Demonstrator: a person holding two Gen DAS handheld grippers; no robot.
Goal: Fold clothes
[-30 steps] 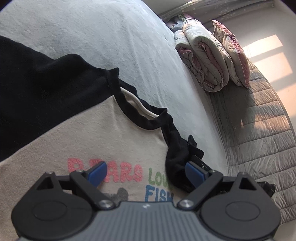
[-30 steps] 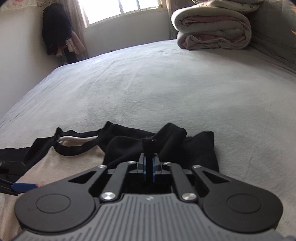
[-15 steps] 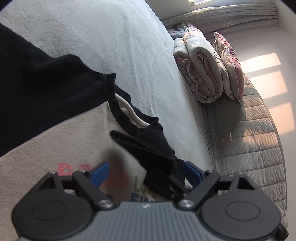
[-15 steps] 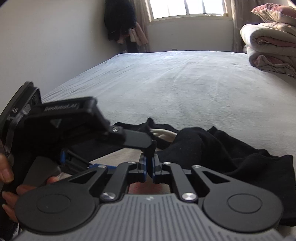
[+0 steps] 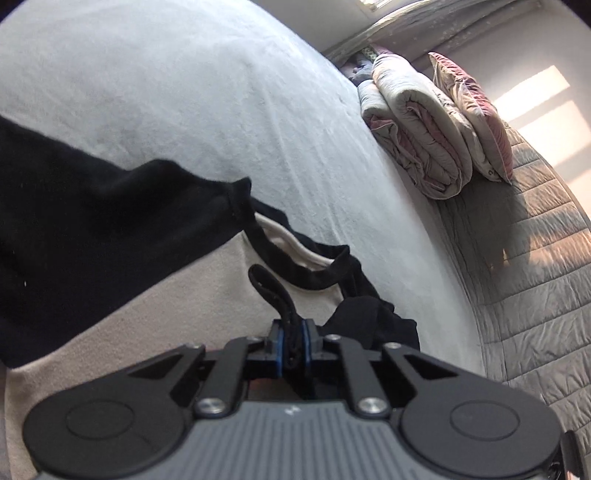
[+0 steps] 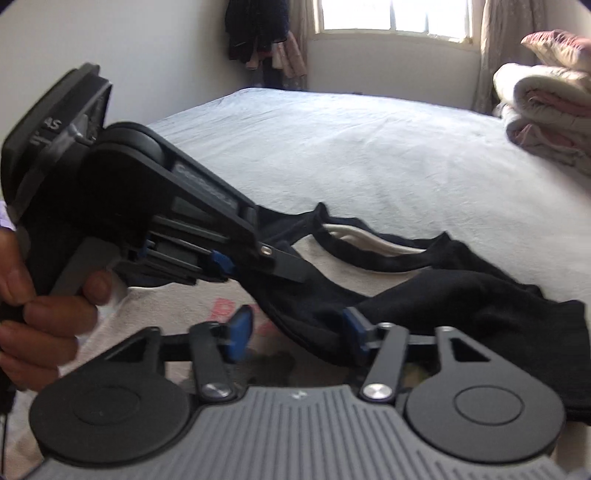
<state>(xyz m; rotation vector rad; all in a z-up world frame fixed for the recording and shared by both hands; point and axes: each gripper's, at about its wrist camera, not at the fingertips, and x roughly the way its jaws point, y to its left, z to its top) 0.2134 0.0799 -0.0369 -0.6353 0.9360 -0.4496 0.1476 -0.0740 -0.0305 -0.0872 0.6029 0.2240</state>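
Since a second ago your two grippers have traded the black sleeve (image 5: 280, 295): the left gripper (image 5: 291, 345), then wide open over the shirt's print, is now closing on the cuff, and a loop of black cloth sticks up from between its blue pads (image 5: 279, 345). Your right gripper (image 6: 295, 334), which had that cuff pinched, has swung across beside the left one and its jaws are opening; the sleeve lies in the gap between them, but the pads (image 6: 240, 330) stand clear of it.

The shirt (image 5: 177, 295) lies flat on the grey bed (image 5: 221, 110) just ahead of you, beige body with black sleeves and a black neckband, pink lettering partly hidden under the sleeve in the right view. Your left hand (image 6: 40, 317) on its handle fills the left side of that view, and the left gripper's body crosses in front of the collar.

Farther off, well apart from the shirt, a folded quilt (image 5: 417, 144) leans against the padded headboard (image 5: 535, 258) with a pillow (image 5: 476, 122) beside it. Dark clothes (image 6: 255, 29) hang in the corner by the window (image 6: 391, 14).
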